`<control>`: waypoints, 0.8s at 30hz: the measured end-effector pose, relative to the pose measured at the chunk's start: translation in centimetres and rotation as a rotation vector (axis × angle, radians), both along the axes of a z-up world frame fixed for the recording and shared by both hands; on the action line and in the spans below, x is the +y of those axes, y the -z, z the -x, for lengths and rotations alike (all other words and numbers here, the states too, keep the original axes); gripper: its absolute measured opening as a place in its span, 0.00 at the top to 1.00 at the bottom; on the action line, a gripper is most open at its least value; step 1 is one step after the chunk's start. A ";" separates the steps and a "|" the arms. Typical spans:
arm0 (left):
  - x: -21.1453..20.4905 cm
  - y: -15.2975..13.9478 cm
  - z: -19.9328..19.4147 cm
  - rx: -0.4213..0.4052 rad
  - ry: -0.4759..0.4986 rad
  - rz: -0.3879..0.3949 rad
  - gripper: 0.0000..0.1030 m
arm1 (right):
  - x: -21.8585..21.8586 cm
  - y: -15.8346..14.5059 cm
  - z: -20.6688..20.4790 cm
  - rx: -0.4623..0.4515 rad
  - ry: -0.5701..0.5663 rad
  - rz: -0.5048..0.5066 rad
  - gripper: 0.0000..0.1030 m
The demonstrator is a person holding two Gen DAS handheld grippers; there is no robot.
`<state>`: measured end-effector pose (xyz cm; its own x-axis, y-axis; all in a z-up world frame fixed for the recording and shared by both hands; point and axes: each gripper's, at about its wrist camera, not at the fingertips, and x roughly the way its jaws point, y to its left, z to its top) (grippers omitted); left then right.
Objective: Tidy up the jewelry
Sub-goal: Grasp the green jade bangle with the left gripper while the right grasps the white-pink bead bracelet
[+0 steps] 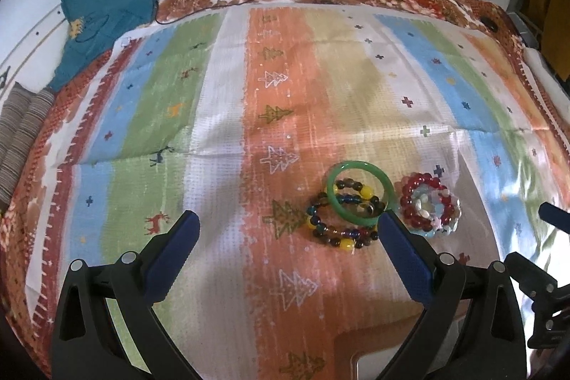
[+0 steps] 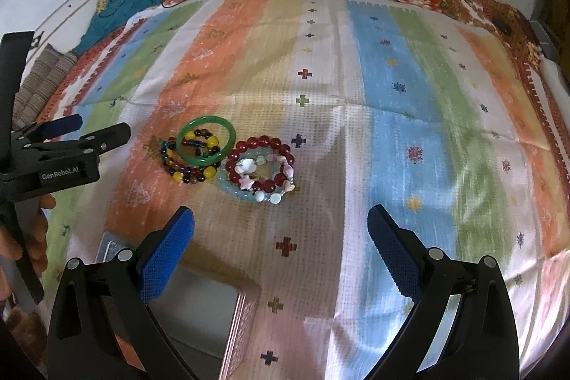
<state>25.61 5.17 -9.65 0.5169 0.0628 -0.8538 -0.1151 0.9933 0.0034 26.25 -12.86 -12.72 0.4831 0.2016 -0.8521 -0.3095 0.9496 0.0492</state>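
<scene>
Likely to drag the tangled dark-and-yellow beaded bracelet (image 1: pixel 340 227) along when lifting the smooth green jade bangle (image 1: pixel 359 193) lying on it, mid-bed; both grippers' fingers (image 2: pixel 171 248) spread, empty

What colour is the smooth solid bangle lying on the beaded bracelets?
Green; the bangle shows best in the right wrist view.

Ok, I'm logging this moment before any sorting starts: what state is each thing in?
Left gripper: open, empty.
Right gripper: open, empty.
Green bangle: flat, lying over the dark beaded bracelet.
Red beaded bracelet: flat, stacked with pale ones.
Box: open.
</scene>
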 end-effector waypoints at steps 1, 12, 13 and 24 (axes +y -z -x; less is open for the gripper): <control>0.0 0.1 -0.2 0.003 0.005 0.004 0.05 | 0.0 0.1 -0.2 0.003 0.002 0.001 0.04; -0.4 2.1 -2.9 0.058 0.032 0.020 0.06 | 0.2 2.1 -2.9 0.046 0.021 0.021 0.04; -0.3 2.4 -3.1 0.065 0.033 0.026 0.06 | 0.2 2.2 -3.1 0.051 0.023 0.020 0.04; -0.2 4.2 -5.4 0.117 0.051 0.051 0.17 | 0.5 3.6 -4.9 0.078 0.032 0.032 0.04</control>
